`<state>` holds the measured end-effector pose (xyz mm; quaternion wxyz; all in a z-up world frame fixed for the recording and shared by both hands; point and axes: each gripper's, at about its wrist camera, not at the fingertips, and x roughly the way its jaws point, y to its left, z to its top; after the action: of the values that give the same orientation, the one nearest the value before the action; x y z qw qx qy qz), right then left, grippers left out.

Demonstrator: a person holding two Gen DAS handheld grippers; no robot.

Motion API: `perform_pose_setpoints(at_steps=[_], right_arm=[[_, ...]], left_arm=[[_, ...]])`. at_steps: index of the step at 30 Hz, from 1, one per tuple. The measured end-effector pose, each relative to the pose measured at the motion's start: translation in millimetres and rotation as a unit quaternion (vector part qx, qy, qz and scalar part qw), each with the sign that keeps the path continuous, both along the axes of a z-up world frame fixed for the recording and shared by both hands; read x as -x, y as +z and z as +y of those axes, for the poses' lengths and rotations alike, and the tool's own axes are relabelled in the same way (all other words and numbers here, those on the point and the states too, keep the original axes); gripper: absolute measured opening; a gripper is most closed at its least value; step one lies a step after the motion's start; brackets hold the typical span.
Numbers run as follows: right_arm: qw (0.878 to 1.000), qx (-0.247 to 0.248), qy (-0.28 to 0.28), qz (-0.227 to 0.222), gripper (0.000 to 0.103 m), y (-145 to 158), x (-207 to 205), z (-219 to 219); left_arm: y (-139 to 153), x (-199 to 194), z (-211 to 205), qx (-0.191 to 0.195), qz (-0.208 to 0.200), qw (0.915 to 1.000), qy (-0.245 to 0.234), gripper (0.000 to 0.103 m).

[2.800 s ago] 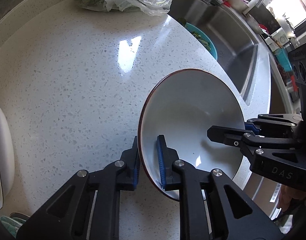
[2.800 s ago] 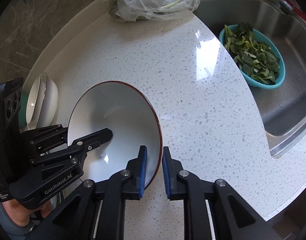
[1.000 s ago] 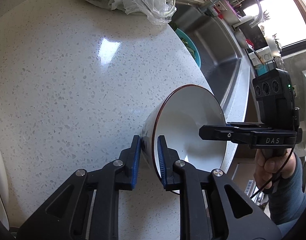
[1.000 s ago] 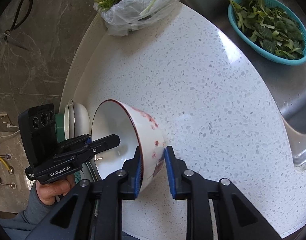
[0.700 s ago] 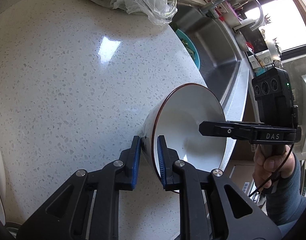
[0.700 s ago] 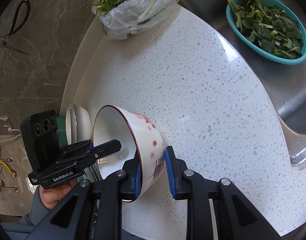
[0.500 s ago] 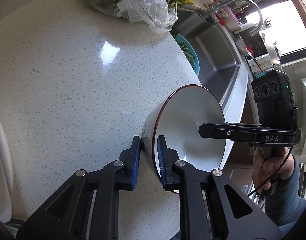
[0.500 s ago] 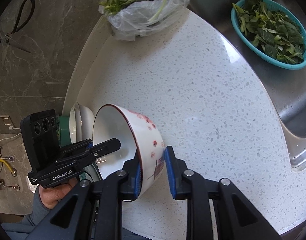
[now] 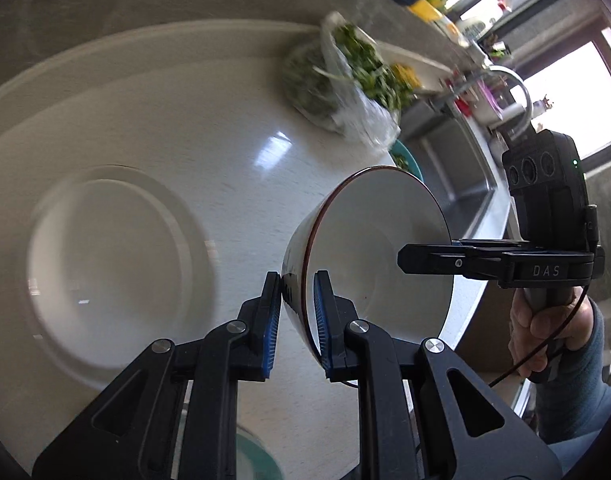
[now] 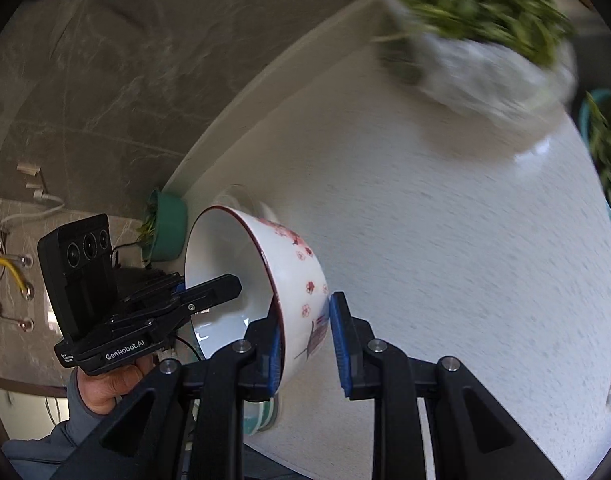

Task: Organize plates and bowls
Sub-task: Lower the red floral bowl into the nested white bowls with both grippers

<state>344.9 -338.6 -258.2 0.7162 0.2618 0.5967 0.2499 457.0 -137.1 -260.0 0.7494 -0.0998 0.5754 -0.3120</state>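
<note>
The bowl [image 9: 369,248] is held in the air above the counter [image 9: 225,140], tipped on its side so its opening faces sideways. It is white inside with a dark red rim, and red flowers are printed on its outer wall [image 10: 301,276].

The left gripper [image 9: 297,316] is clamped on the bowl's rim, one blue pad on the outside wall and one on the inside. The right gripper [image 10: 305,340] grips the opposite side of the rim the same way, so the bowl hangs between the two tools. A hand [image 9: 545,332] in a grey-blue sleeve holds the right tool, and another hand [image 10: 105,384] holds the left one.

To the left of the bowl in the left wrist view lies a blurred white plate [image 9: 113,264]. Beyond the bowl a plastic bag of greens [image 9: 345,88] sits on the counter. Past the bag, a teal basket [image 10: 601,160] of leaves shows at the sink's edge. A green pot [image 10: 167,224] stands just behind the bowl by the wall.
</note>
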Motion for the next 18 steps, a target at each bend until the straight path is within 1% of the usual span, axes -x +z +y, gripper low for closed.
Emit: perform_pose_setpoints(at_steps=[5,9,13,15,18], right_arm=[[0.999,0.003,0.052,-0.013,0.025,14,-31,57],[0.996,0.008,0.087,-0.014,0.025,15,-55,99],[0.994,0.018,0.11,-0.007,0.026,7,-75,135],[0.993,0.023,0.119,-0.005,0.026,4,-80,145],[0.991,0.042,0.129,-0.001,0.026,-1,-85,159]], left_arm=[[10,-10,61,-0.012,-0.01,0.9989,0.043,0.015],[7,-18,107,-0.027,-0.011,0.9967,0.076,0.015],[-5,-28,135,-0.044,-0.006,0.9945,0.095,0.015],[-14,-33,143,-0.059,-0.004,0.9933,0.1,0.015],[-29,-37,156,-0.068,0.007,0.9923,0.103,0.015]])
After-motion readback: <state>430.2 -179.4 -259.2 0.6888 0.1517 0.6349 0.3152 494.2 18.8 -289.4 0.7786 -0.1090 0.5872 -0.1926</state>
